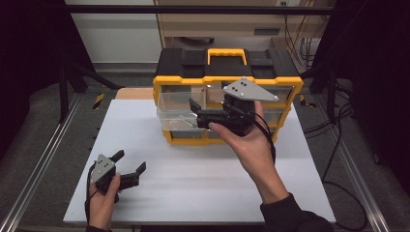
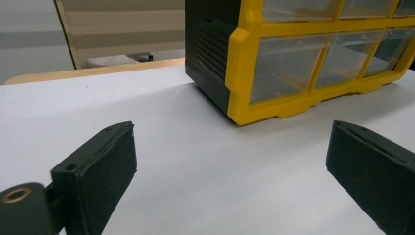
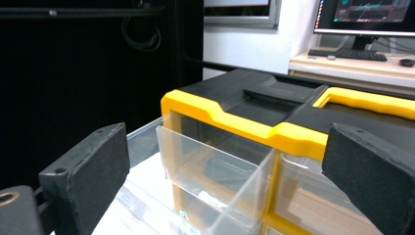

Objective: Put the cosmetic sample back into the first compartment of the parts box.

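Right gripper (image 1: 193, 112) is up at the yellow-and-black drawer organizer (image 1: 227, 67), jaws wide apart, nothing held, at the clear drawer (image 1: 176, 110) pulled out from its upper left. Left gripper (image 1: 129, 162) rests low on the white table (image 1: 203, 183), jaws spread, well apart from the organizer.

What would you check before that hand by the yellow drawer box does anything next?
1. Right gripper open: ok, its jaws stand wide apart in the right gripper view.
2. Clear drawer pulled out of the yellow and black drawer cabinet: ok, it juts out at the upper left.
3. Right gripper level with that drawer: ok, it sits just to the drawer's right.
4. What lies in the drawer: cannot tell; something small glints through the clear plastic.
5. Left gripper out of the way: ok, open, low over the white table, apart from the cabinet.
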A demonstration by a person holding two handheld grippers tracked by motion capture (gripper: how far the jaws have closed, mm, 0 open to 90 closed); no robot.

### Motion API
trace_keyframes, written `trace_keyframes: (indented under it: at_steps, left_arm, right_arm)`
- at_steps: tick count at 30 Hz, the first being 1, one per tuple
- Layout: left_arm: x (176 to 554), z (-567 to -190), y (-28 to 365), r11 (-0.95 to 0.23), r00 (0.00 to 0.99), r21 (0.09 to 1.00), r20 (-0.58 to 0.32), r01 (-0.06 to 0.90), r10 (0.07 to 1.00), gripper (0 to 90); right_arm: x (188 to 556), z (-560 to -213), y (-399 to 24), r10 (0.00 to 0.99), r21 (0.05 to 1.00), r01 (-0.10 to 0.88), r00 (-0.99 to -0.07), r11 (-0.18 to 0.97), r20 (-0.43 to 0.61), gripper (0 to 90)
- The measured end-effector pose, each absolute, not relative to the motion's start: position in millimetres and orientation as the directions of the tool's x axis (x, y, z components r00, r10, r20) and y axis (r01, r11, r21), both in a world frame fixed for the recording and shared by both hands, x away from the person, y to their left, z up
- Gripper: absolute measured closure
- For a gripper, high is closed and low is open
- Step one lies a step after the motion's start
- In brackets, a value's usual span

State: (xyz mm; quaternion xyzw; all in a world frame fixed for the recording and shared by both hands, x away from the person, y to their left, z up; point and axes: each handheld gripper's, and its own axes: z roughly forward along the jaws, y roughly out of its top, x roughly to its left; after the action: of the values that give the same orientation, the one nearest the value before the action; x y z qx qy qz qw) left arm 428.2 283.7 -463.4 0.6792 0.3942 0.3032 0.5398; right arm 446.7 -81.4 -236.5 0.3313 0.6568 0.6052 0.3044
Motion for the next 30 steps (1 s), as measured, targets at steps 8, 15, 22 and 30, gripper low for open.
trace_keyframes:
  at_steps: [8,15,22,30]
  left_arm:
    - [428.1,-463.8,282.1,-0.114,0.508,0.971,-0.008,0.210,0.862,4.4]
    - [427.8,-464.1,281.9,-0.118,0.509,0.970,-0.006,0.211,0.861,4.4]
    - [427.7,-464.3,283.3,-0.109,0.504,0.971,-0.013,0.213,0.864,4.4]
    - [428.1,-463.8,283.7,-0.108,0.503,0.971,-0.014,0.211,0.864,4.4]
  right_arm:
    - [434.8,-236.6,-104.1,0.817,0.998,0.036,-0.577,0.051,-0.021,3.5]
    - [428.4,-244.4,-121.7,0.825,0.998,0.017,-0.564,0.060,-0.040,3.1]
    - [427.8,-246.3,-134.2,0.831,0.998,0.014,-0.554,0.063,-0.044,3.3]
    - [426.3,-258.3,-145.1,0.825,0.994,0.012,-0.559,0.111,-0.085,4.6]
